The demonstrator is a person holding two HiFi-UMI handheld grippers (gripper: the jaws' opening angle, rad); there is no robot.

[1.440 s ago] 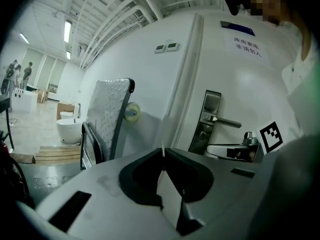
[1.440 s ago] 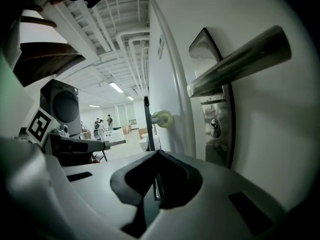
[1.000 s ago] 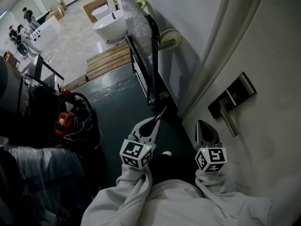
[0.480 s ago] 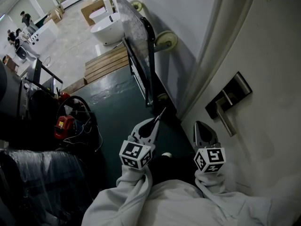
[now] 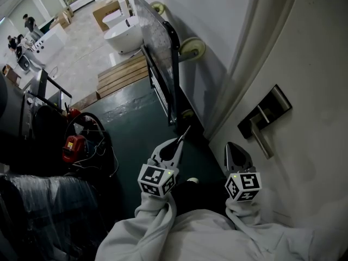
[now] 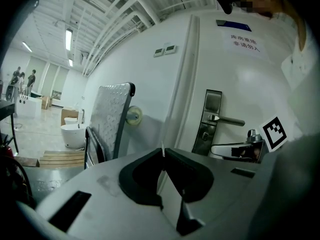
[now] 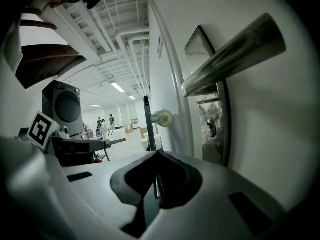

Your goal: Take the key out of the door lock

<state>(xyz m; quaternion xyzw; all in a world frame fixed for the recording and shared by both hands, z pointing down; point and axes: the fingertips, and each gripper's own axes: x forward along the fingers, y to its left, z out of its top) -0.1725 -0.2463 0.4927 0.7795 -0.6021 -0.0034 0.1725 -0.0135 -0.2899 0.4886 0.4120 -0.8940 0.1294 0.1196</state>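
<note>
Left hand-held gripper pinches a thin silvery key; right hand-held gripper clenched, empty.

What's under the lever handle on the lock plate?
A lock cylinder with its keyhole, no key sticking out. The lever handle hides part of the lock plate; inside the keyhole can't be seen.

1. The dark green floor is carrying an upended trolley, which is standing on edge along the wall.
2. A stack of wooden planks is lying just left of the trolley.
3. A white bathtub is sitting beyond the planks, beside the trolley's far end.
4. A red device with tangled cables is lying well left of the trolley's near end.
</note>
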